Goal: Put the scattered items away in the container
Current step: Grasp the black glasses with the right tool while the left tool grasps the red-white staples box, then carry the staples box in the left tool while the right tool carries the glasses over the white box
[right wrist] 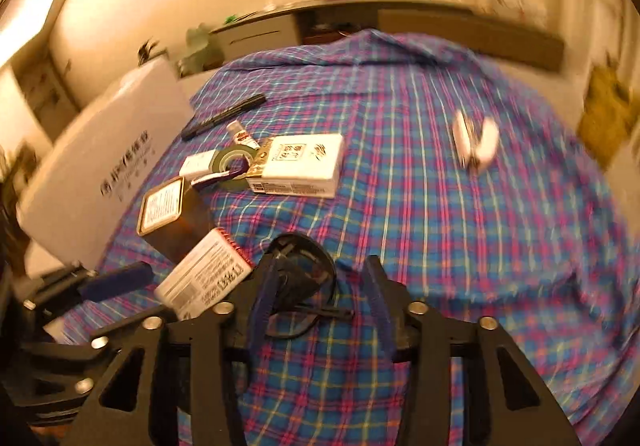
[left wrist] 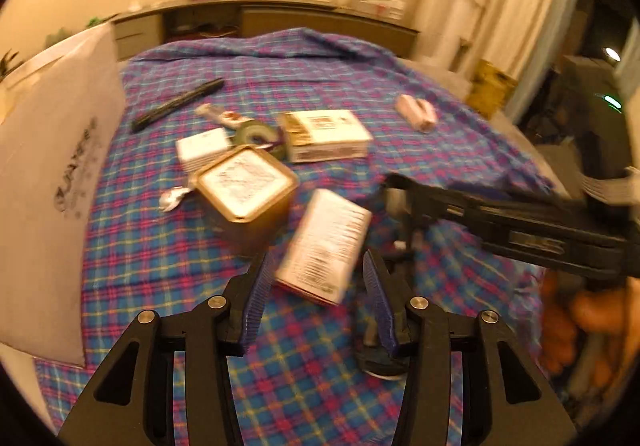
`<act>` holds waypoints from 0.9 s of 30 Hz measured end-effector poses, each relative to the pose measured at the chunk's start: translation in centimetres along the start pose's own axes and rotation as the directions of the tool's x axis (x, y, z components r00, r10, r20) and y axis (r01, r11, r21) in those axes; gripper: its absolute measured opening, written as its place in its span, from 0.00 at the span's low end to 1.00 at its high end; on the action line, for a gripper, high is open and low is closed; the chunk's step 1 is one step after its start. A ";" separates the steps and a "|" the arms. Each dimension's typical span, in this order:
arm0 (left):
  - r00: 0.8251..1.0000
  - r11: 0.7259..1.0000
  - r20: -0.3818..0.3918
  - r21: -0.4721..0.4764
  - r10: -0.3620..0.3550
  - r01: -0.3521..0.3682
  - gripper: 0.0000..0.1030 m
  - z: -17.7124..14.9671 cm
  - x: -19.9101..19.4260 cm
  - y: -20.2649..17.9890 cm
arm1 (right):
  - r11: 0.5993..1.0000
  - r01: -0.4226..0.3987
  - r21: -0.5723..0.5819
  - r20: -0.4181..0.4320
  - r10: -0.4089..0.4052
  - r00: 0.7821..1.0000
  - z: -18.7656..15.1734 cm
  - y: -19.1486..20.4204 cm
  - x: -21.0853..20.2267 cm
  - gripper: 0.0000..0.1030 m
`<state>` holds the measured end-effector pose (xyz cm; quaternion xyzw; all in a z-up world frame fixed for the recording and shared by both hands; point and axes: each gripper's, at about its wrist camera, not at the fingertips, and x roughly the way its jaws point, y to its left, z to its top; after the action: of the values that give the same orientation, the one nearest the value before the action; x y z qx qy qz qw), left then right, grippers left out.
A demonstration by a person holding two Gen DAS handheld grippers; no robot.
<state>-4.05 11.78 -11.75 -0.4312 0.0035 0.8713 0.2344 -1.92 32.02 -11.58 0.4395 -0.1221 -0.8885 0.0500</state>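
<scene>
Far left, I see the white paper bag with black lettering (left wrist: 52, 174) standing on the blue-and-pink plaid cloth (left wrist: 168, 258), its mouth out of my sight. Beside it lie a long black pen (left wrist: 178, 104), a small white box (left wrist: 202, 146), a roll of dark green tape (left wrist: 256, 134) and a square gold tin with a white label on its lid (left wrist: 246, 188). Behind the tape sits a larger white and gold carton (left wrist: 326, 134).

My left gripper (left wrist: 316, 286) has its blue-padded jaws spread, with a white rectangular box with a red edge and printed label (left wrist: 324, 246) lying between them; I see a gap at each pad, so nothing is grasped. Next, my right gripper (right wrist: 320, 290) is also released, jaws straddling a pair of black-framed glasses (right wrist: 296, 270) on the cloth without pinching them. Far right, well apart from the pile, rests a small white clamshell case (right wrist: 476, 144).
</scene>
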 end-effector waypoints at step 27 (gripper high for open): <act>0.997 0.997 -0.024 0.017 0.069 -0.069 0.38 0.8 2.7 -0.8 | 0.999 -0.047 0.023 -0.086 0.049 0.995 -1.5 0.9 1.6 0.16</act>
<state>-5.73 13.75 -13.09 -0.4394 0.0285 0.8735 0.2076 -1.72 30.59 -13.46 0.4748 -0.1399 -0.8659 0.0719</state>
